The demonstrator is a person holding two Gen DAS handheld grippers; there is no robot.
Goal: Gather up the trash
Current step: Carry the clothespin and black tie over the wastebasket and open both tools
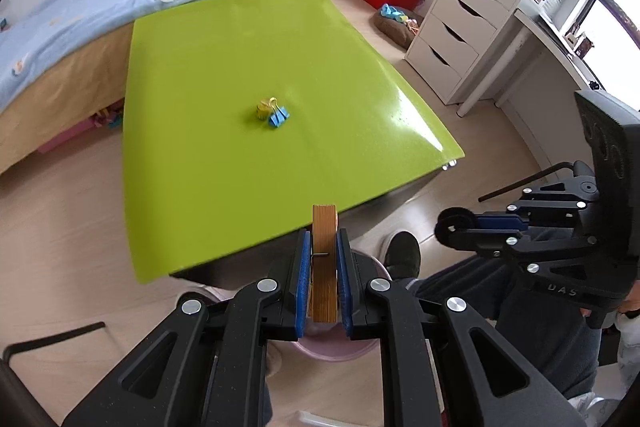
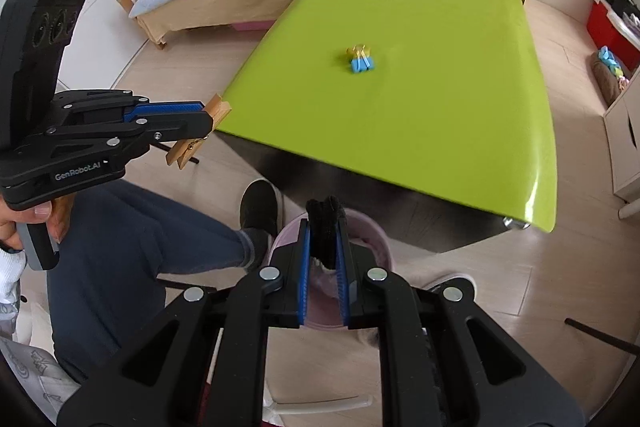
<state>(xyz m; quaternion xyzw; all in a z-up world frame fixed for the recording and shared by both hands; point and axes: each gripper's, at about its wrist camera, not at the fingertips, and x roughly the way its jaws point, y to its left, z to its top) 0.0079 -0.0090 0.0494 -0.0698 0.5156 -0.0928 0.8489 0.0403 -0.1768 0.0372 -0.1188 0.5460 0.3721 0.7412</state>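
Trash left on the green table (image 1: 224, 155) is a small cluster near the middle: a blue binder clip (image 1: 279, 117) touching a yellowish small object (image 1: 264, 108) (it is too small and blurred for me to name it). Both lie well apart from the grippers.

The left gripper (image 1: 325, 279) is closed on a wooden clothespin (image 1: 325, 267), which stands between the two blue pads (image 1: 303, 287) and sticks out past the fingertips toward the table edge. In the right wrist view the same clothespin (image 2: 199, 137) is seen from the side, held across the fingers.

The right gripper (image 2: 325, 259) is closed on a black fuzzy object (image 2: 326, 231), possibly a hair tie or a piece of cloth; the view does not let me decide. Its top rises a little above the fingertips.

Below both grippers, on the floor just beside the near edge of the table, stands a pink bin (image 2: 372, 239). The right gripper is above its opening. The left gripper is also above a pink rim (image 1: 332, 351), near the person's black shoe (image 1: 402, 253).

A bed (image 1: 60, 39) with a blue blanket is behind the table, and a white drawer unit (image 1: 460, 31) stands at the right.
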